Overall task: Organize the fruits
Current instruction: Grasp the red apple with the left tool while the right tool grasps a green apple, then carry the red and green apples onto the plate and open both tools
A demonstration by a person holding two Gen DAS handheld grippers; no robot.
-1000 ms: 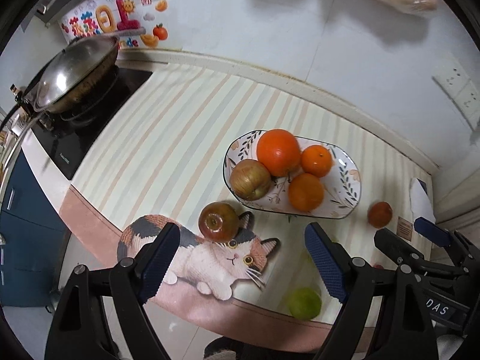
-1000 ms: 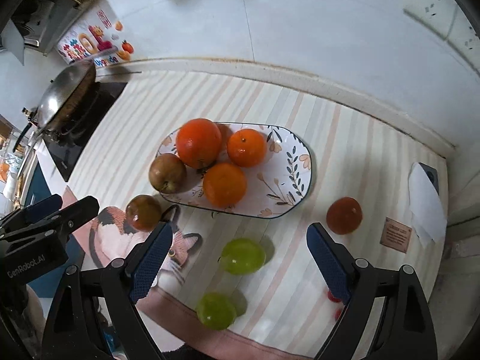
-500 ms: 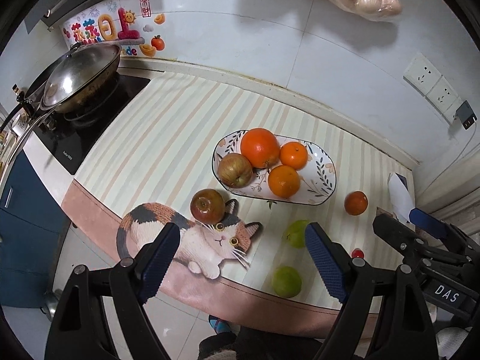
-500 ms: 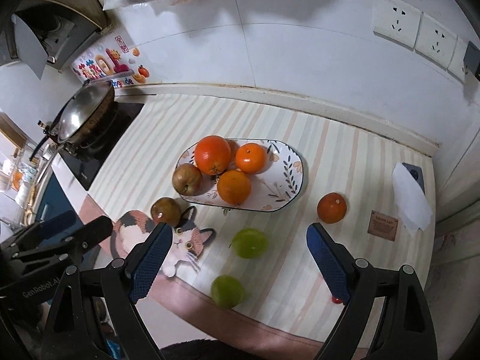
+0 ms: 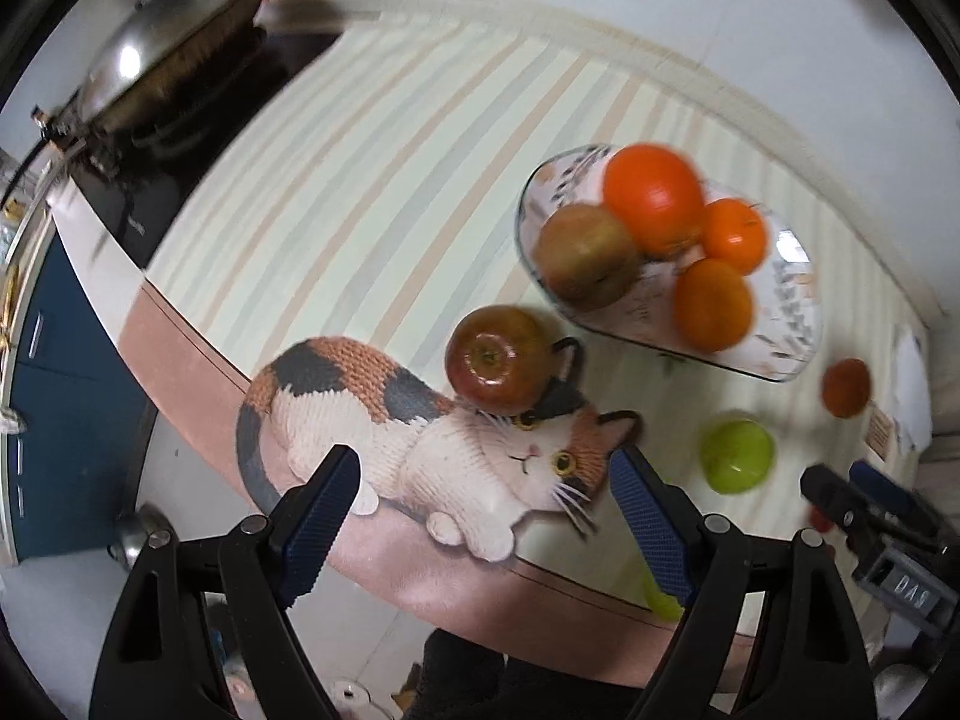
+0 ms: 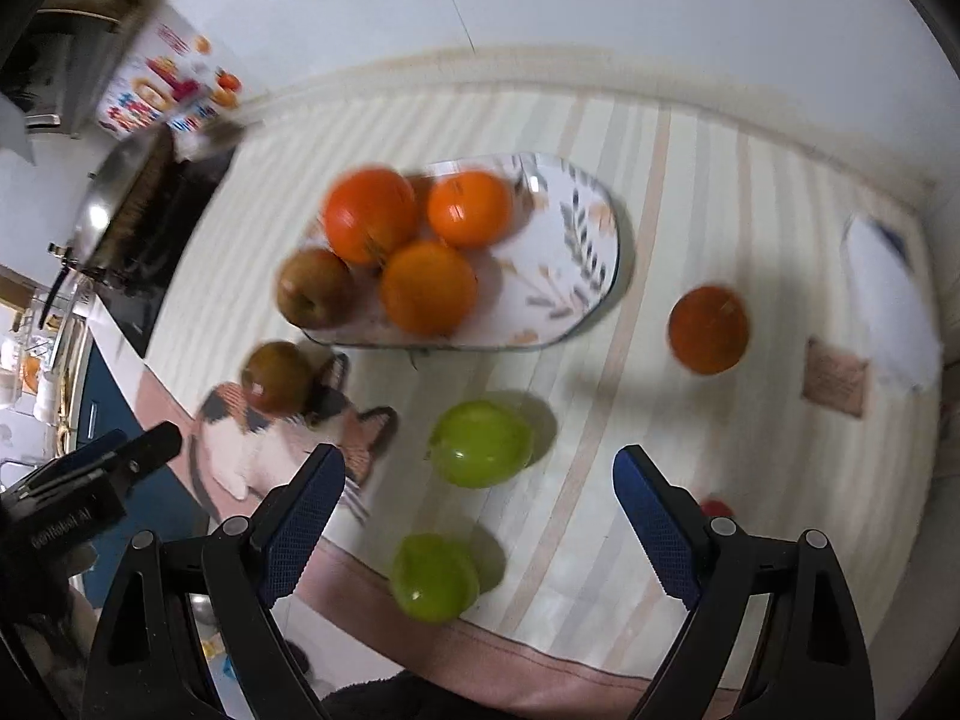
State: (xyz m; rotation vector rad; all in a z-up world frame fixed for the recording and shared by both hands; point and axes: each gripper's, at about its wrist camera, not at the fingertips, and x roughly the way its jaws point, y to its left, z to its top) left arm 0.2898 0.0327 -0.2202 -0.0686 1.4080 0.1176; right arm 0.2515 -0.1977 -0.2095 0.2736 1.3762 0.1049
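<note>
Both grippers have been brought down closer to the table (image 5: pixel 372 138) than they were a moment ago, so the fruits look bigger in both views. Nothing on the table has been moved. The fingers of the left gripper (image 5: pixel 487 521) are spread wide with nothing between them, and so are the fingers of the right gripper (image 6: pixel 480 516). No fruit has been picked up yet, so this is judged to be the start of a reach.

Four fruits are already gathered on the oval plate (image 6: pixel 591 252). Left loose on the table are a red apple (image 5: pixel 499 359) just beside the plate, two green fruits (image 6: pixel 481 443) near the front edge, a small orange fruit (image 6: pixel 709 329) well apart to the right, and a tiny red thing (image 6: pixel 713 507), too small to be named.

The red apple is seen from above in the left view, with its stem dimple pointed up at the camera; being round, it has no real long side. The plate's long side is laid across the table, from left to right. The nearer green fruit is seen just ahead of the right gripper, so it is likely to be picked first.
</note>
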